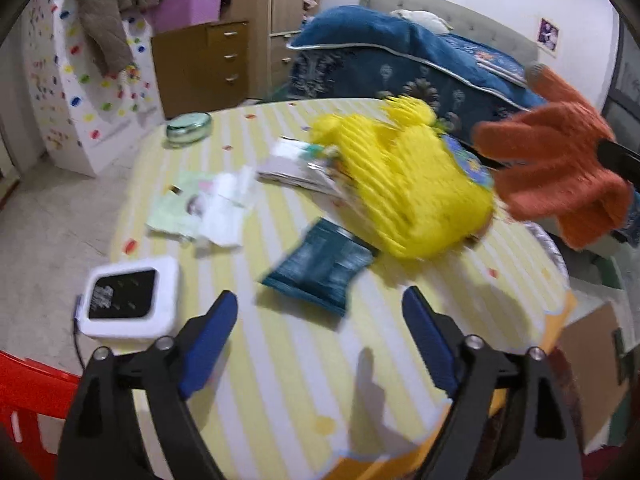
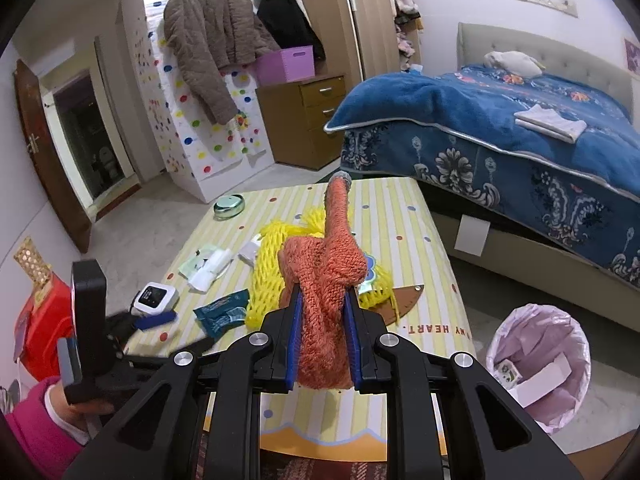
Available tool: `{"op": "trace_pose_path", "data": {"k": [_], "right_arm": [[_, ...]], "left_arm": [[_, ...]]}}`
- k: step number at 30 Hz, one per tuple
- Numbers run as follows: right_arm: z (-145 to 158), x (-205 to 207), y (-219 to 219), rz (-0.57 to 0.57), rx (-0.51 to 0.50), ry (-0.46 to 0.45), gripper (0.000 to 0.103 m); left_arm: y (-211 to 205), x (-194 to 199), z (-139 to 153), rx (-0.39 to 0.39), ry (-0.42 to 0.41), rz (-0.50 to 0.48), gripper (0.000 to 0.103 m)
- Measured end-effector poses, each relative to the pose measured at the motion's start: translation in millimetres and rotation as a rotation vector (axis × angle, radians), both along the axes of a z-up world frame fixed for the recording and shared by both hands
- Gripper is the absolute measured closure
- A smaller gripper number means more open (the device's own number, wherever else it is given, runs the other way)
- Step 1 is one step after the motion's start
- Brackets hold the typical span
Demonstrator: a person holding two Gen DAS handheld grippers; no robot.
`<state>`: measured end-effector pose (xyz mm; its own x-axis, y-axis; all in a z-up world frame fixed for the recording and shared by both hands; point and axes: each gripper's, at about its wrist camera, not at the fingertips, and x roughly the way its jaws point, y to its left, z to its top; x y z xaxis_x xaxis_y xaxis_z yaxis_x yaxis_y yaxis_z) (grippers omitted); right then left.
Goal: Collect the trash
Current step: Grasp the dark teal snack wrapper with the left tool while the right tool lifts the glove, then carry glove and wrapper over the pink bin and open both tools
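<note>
Blue pads on my left gripper [image 1: 320, 320] sit closest in the left wrist view, spread wide with nothing between them, hanging over the striped table [image 1: 280, 380] just short of the dark teal wrapper [image 1: 320, 270]. That's my guess for its next pickup, since it's lined up right ahead. Past it there's the yellow foam net [image 1: 404, 188], some crumpled white paper [image 1: 224, 208] on a pale green sheet, and a white device [image 1: 128, 298] near the edge that doesn't look like trash to me. Everything's motion-blurred here, so the small stuff is hard to call. Over in the right wrist view, my right gripper [image 2: 324, 344] is clamped tight on an orange knit glove [image 2: 328, 280], which stands up between the pads above the table. The lined trash bin [image 2: 538, 364] is on the floor off to the right, so I reckon the glove's held up to carry it there.
</note>
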<state>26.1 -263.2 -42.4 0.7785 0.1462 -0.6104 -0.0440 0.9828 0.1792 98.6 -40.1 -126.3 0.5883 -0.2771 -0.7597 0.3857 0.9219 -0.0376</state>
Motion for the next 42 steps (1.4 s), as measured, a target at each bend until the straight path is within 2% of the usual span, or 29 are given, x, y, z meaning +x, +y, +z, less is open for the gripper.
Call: {"op": "trace_pose_path", "data": {"k": [2, 9, 12, 14, 17, 20, 22, 24, 28, 33, 42], "right_arm": [[-1, 0, -2, -0.001, 0.004, 0.002, 0.083], [-2, -2, -6, -0.005, 0.0, 0.007, 0.083], [-2, -4, -8, -0.008, -0.001, 0.008, 0.083], [-2, -4, -8, -0.008, -0.002, 0.009, 0.083], [-4, -5, -10, -0.011, 0.001, 0.014, 0.083], [-5, -6, -13, -0.013, 0.008, 0.018, 0.083], [-6, -7, -14, -0.015, 0.013, 0.018, 0.083], [-5, -10, -17, -0.023, 0.015, 0.014, 0.083], [-3, -16, -25, -0.041, 0.021, 0.008, 0.083], [-3, -24, -33, -0.063, 0.027, 0.0, 0.083], [-10, -42, -62, -0.139, 0.02, 0.005, 0.083]], "left_arm": [[-3, 9, -1, 0.013, -0.005, -0.013, 0.012], [-18, 32, -13, 0.066, 0.008, -0.104, 0.015], [-20, 39, -20, 0.085, 0.039, -0.119, 0.026], [-17, 42, -25, 0.095, 0.057, -0.124, 0.037], [-15, 37, -25, 0.116, 0.043, -0.134, 0.048], [-12, 30, -24, 0.094, 0.054, -0.134, 0.052], [-10, 23, -22, 0.085, 0.051, -0.124, 0.063], [-6, 16, -19, 0.053, 0.056, -0.101, 0.068], [-1, -4, -2, 0.005, 0.027, -0.072, 0.07], [-7, -19, 21, -0.03, -0.014, -0.082, 0.07], [-45, -40, 55, -0.055, -0.089, -0.174, 0.07]]}}
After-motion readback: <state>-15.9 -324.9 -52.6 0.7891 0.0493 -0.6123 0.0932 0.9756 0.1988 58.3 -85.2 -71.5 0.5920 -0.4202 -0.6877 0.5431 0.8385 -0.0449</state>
